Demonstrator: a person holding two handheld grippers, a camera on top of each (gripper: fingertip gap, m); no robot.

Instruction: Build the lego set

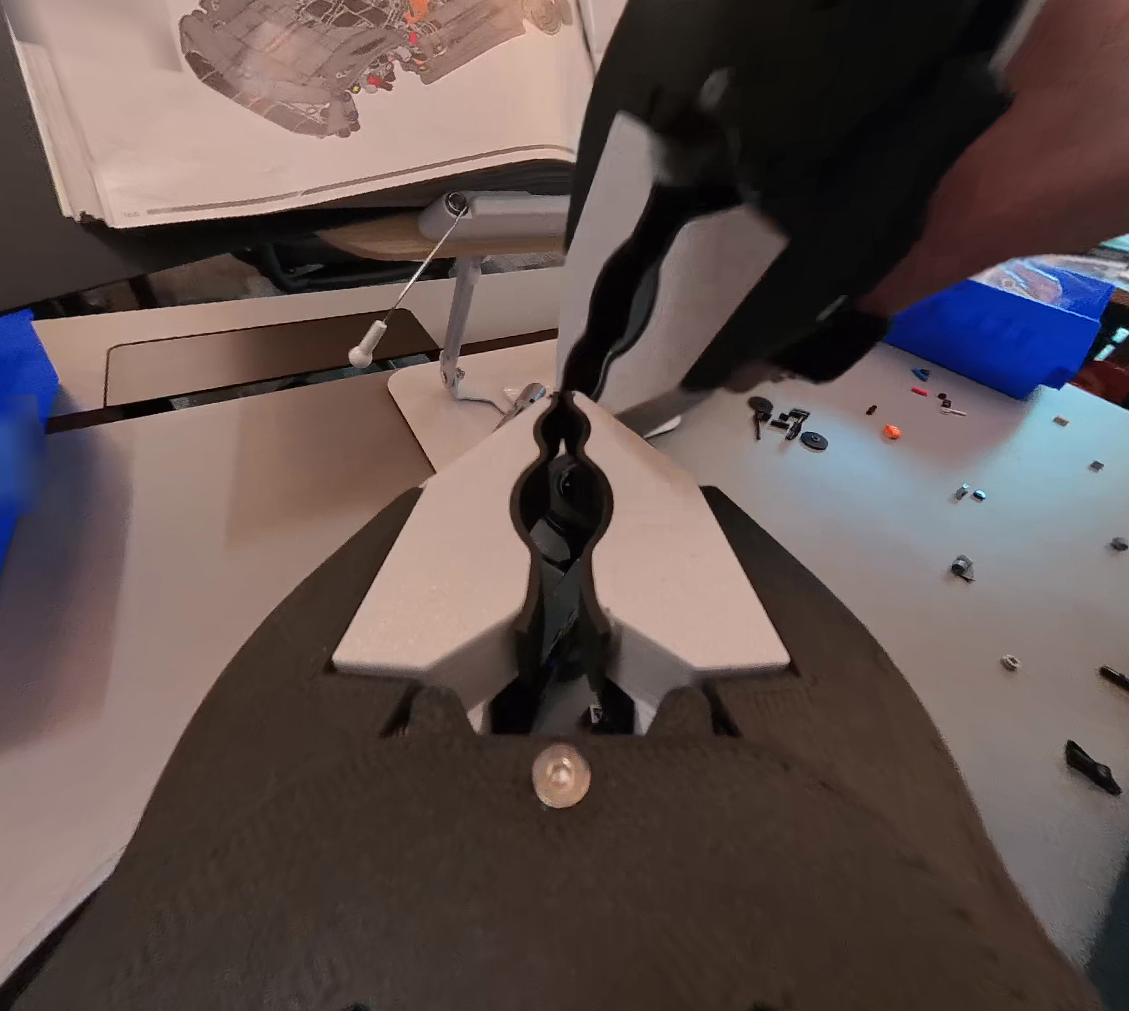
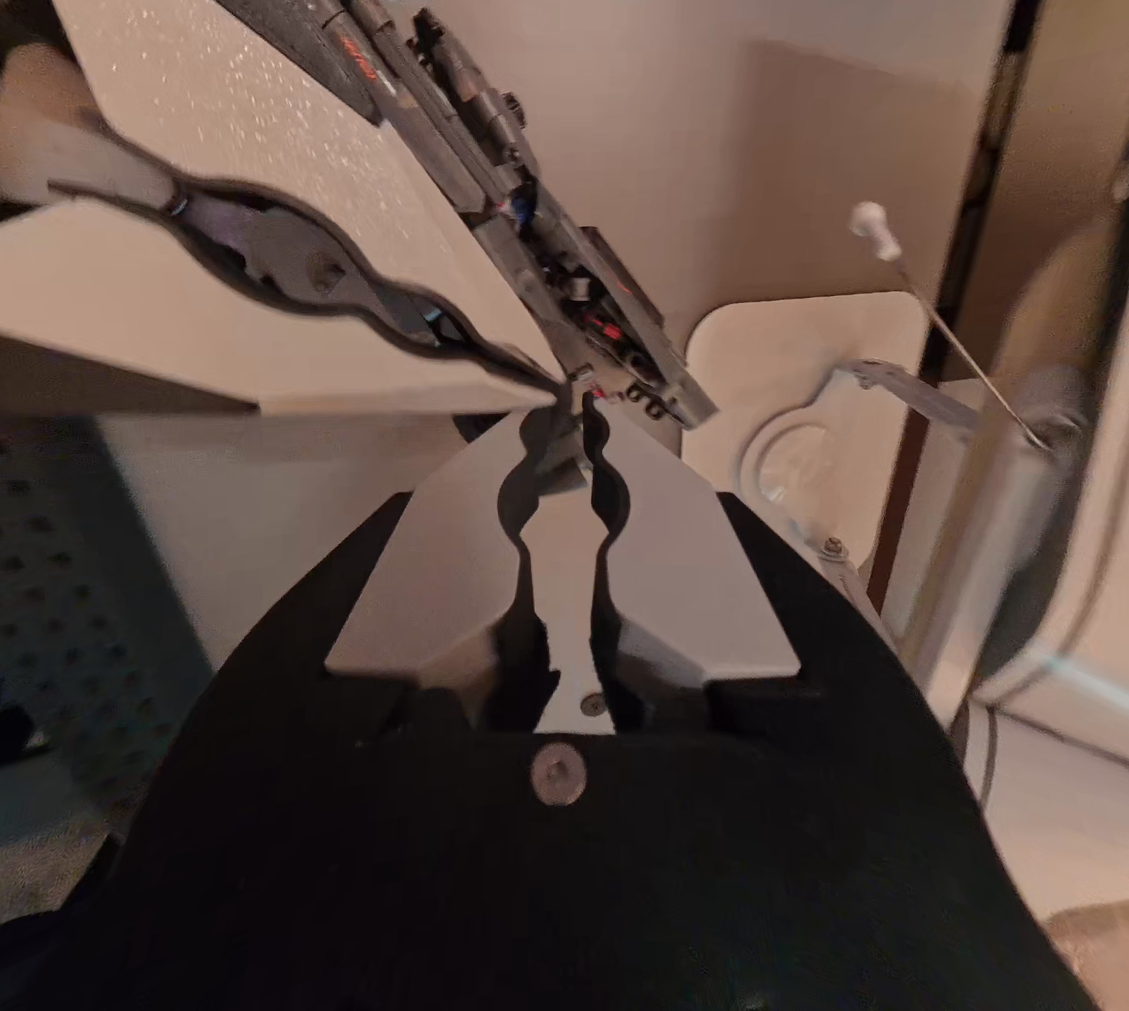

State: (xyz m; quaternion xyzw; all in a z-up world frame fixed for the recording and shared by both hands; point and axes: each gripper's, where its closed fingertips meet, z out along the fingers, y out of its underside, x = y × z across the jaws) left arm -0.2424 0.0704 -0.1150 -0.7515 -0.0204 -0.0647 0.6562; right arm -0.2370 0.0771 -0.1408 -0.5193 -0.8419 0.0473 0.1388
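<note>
the left claw is clamped on a long grey lego assembly, which runs from frame centre to the upper left in the right wrist view. the right claw pinches a small grey piece at its tip. loose pieces dot the bench at right, with an open instruction book at upper left.

We see a pale worktop with a dark inset panel. A grey stand rises from its flat base, and a thin wire ending in a white tip hangs from it.
</note>
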